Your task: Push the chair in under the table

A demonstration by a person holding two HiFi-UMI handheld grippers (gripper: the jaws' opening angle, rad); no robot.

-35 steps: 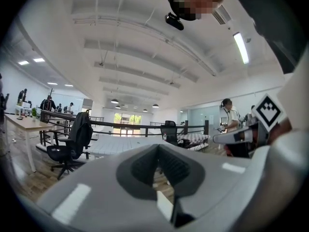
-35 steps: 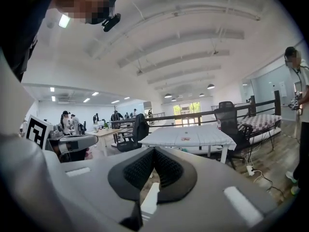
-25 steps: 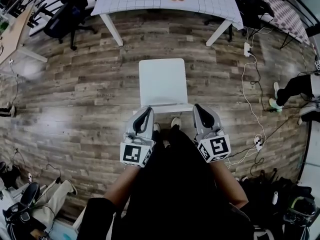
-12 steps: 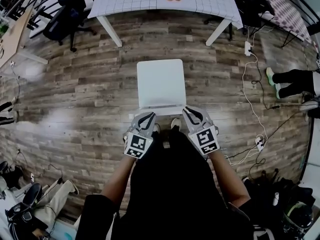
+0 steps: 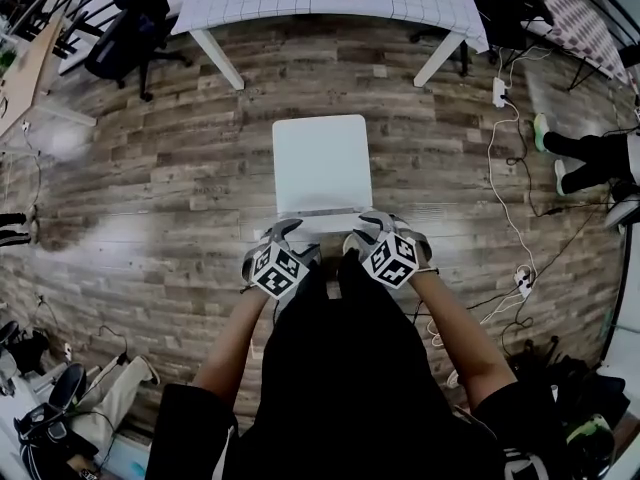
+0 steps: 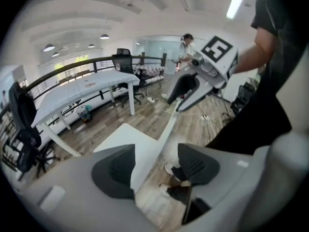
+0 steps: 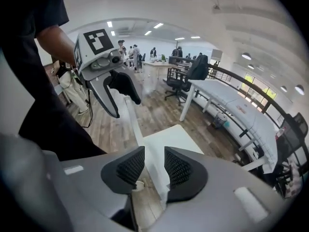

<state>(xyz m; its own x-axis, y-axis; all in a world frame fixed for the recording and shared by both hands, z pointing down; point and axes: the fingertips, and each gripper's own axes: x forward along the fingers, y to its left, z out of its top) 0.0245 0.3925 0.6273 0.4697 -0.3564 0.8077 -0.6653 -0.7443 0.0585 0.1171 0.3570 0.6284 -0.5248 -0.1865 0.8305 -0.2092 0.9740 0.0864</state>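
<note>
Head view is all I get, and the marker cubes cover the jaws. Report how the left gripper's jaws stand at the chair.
Observer: The left gripper has its jaws wide apart, just opening, with the chair backrest running between them, not clamped.
Operator: Now the right one.
Observer: The right gripper has also just been opening, but its jaws stand closer together. The same backrest passes between them, not yet clamped.

The person wears black — each hand-held gripper is grey (black-and-white marker cube).
</note>
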